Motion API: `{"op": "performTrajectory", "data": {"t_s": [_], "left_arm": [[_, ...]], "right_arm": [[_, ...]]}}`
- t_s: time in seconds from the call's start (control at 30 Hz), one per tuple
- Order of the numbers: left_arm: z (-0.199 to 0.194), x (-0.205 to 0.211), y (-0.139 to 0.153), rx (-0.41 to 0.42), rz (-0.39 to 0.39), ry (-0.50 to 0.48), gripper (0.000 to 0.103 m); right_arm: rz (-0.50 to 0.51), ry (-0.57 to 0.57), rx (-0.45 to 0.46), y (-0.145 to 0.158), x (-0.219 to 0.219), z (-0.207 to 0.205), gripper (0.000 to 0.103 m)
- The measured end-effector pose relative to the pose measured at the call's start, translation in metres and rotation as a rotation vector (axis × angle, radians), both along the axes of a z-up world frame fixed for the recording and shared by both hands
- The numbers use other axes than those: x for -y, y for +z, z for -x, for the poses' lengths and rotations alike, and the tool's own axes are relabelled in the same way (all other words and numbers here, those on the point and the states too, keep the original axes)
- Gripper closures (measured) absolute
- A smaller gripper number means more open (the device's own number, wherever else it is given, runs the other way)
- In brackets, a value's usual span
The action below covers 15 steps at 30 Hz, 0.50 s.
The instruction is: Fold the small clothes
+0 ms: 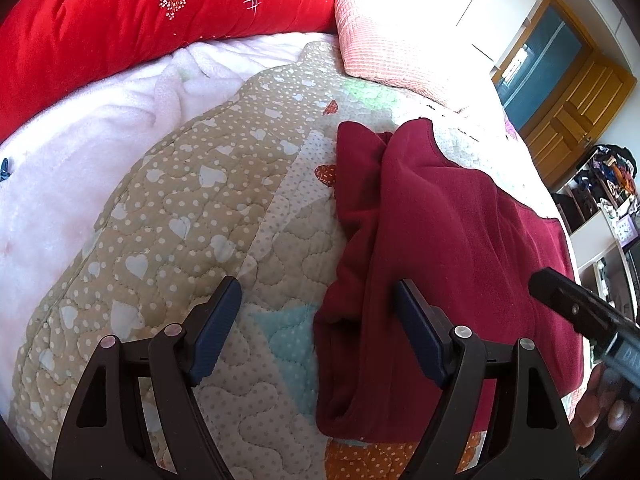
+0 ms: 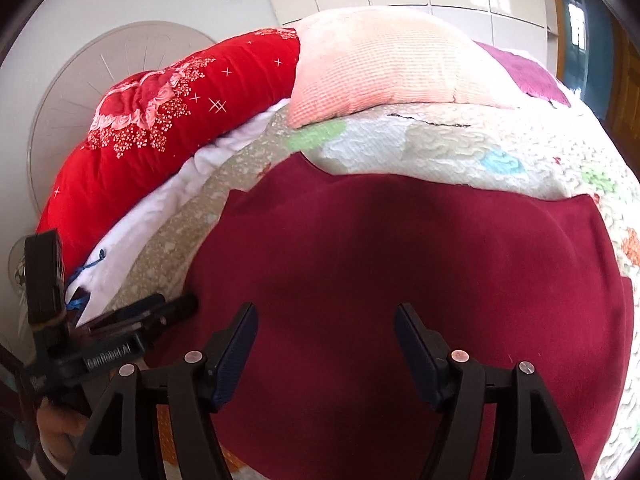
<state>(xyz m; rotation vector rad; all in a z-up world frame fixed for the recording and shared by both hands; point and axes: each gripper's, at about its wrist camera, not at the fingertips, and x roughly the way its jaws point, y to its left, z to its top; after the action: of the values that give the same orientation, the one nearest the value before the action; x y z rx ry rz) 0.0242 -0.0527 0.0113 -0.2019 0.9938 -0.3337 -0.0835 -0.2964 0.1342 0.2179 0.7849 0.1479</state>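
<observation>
Here | dark red fleece garment [image 1: 448, 240] lies partly folded, soft and matte, on a heart-stitched quilt [image 1: 192, 200] | left gripper [image 1: 320, 300] gapes wide over its left edge, gripping nothing | right gripper [image 2: 324, 320] spread above the cloth, empty | red velvet cushion [image 2: 168, 128] and ribbed pink pillow [image 2: 392, 68] far | garment's near hem hidden behind the fingers.

left gripper [image 1: 318, 294] open | maroon garment [image 1: 440, 240] on quilt [image 1: 180, 208]
</observation>
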Motion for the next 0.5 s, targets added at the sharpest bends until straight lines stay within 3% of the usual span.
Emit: {"op": "performTrajectory", "data": {"t_s": [0.5], "left_arm": [[-0.015, 0.004, 0.0, -0.025, 0.096, -0.01, 0.017]], "right_arm": [[-0.08, 0.028, -0.02, 0.005, -0.017, -0.034, 0.035]]}}
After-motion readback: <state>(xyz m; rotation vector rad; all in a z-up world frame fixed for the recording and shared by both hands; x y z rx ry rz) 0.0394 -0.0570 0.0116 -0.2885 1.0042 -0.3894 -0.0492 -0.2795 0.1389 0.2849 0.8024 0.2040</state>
